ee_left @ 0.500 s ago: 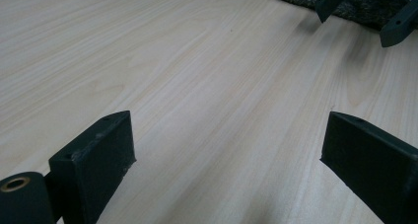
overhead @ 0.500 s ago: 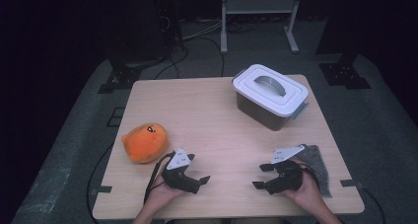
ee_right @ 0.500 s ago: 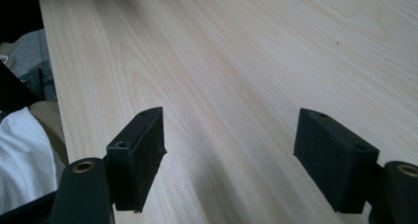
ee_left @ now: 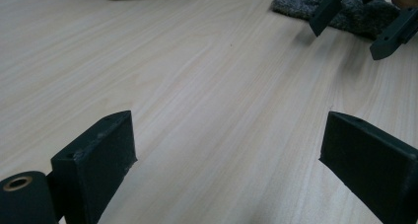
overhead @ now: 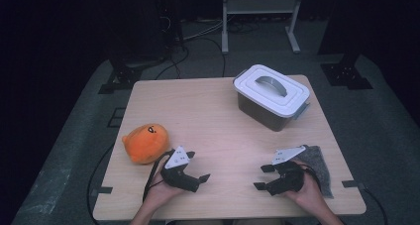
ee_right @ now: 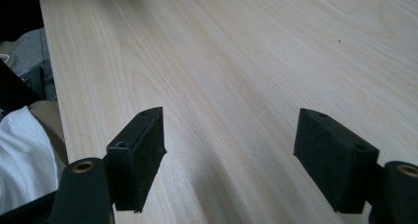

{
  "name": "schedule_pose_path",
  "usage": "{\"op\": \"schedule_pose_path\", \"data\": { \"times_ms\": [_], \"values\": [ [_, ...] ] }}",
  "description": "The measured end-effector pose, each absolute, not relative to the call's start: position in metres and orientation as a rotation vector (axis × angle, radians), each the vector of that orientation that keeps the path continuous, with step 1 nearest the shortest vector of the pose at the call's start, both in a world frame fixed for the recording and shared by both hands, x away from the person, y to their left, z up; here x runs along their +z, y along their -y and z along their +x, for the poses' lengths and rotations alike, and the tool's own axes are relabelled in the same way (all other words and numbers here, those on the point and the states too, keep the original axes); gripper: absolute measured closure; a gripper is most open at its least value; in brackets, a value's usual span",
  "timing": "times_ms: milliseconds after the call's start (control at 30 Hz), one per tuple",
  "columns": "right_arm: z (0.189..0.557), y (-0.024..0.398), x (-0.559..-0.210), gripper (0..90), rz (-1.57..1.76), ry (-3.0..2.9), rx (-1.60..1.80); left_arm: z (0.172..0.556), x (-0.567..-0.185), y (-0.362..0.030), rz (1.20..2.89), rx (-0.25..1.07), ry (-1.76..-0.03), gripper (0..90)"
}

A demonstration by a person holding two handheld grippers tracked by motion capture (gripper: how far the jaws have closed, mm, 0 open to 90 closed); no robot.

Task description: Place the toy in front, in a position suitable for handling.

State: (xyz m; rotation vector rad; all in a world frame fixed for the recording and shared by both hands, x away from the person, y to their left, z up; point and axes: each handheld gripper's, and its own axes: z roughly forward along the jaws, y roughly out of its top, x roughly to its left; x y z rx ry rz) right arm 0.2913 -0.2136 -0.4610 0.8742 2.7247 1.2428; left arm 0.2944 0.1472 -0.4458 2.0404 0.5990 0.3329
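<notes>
Two hand-held grippers rest low over the near edge of a pale wooden worktop (overhead: 218, 111).

Left gripper (overhead: 197, 166) sits near the front left, pointing right and inward. Its fingers (ee_left: 93, 160) stand wide apart, nothing between them, bare wood under the gap. A grey three-cornered plate rides on top; a cable loops off the worktop edge behind it.

Right gripper (overhead: 263, 177) sits near the front right, pointing left toward the other. Its fingers (ee_right: 135, 155) are also spread wide and hold nothing; bare wood lies between them. In the left gripper view the right gripper's finger tips show at the upper right, apart from the left one's.

Orange plush (overhead: 145, 142) lies at the left edge of the worktop, just beside the left gripper, on its outer side. No contact visible between them. A dark face mark shows on its top.

Grey cloth (overhead: 320, 166) lies flat at the front right corner, under and behind the right hand (overhead: 309, 193). Whether the hand presses on it, I cannot tell.

Box (overhead: 272, 97) with a white lid and grey handle stands at the far right of the worktop, lid on, well apart from both grippers.

Dark floor with cables and stand feet beyond the worktop.
</notes>
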Motion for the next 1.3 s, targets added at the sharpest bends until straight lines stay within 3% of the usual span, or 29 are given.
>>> {"op": "schedule_pose_path", "data": {
  "times_ms": [1300],
  "values": [
    [0.290,0.207,-0.464,26.0,0.864,-2.740,1.221,0.300,-0.381,-0.225,1.863,0.518,-0.634,8.0]
  ]
}}
